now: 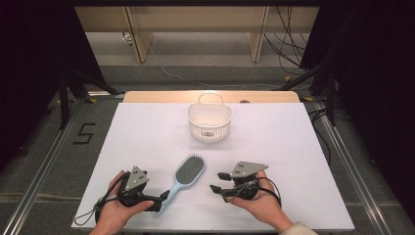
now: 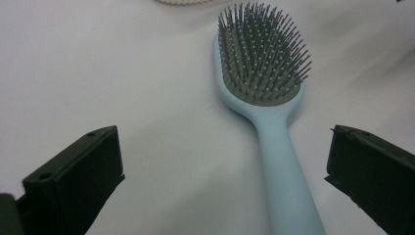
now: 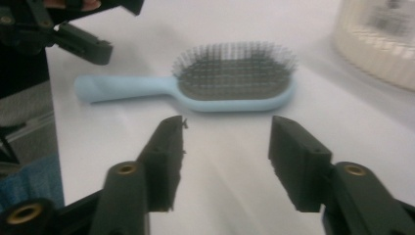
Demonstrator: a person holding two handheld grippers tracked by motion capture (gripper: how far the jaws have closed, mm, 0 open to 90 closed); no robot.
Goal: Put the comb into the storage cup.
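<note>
The left gripper (image 1: 160,202), held in a person's left hand (image 1: 113,211) at the near left of the white table (image 1: 147,132), has its black jaws spread wide and grasping nothing; in the left gripper view the light blue handle of a hairbrush (image 2: 266,105) runs up between them without touching either pad. The right gripper (image 1: 215,182), in the right hand (image 1: 262,200) at the near right, points toward the brush with its jaws parted and empty, just short of the brush head in the right gripper view. The hairbrush (image 1: 186,177) lies flat on the table between the two grippers, bristles up, its grey pad toward the far side and its handle end beside the left gripper's tips. Farther back, near the table's far edge, a white perforated basket (image 1: 209,120) with a loop handle stands upright, well apart from the brush.
</note>
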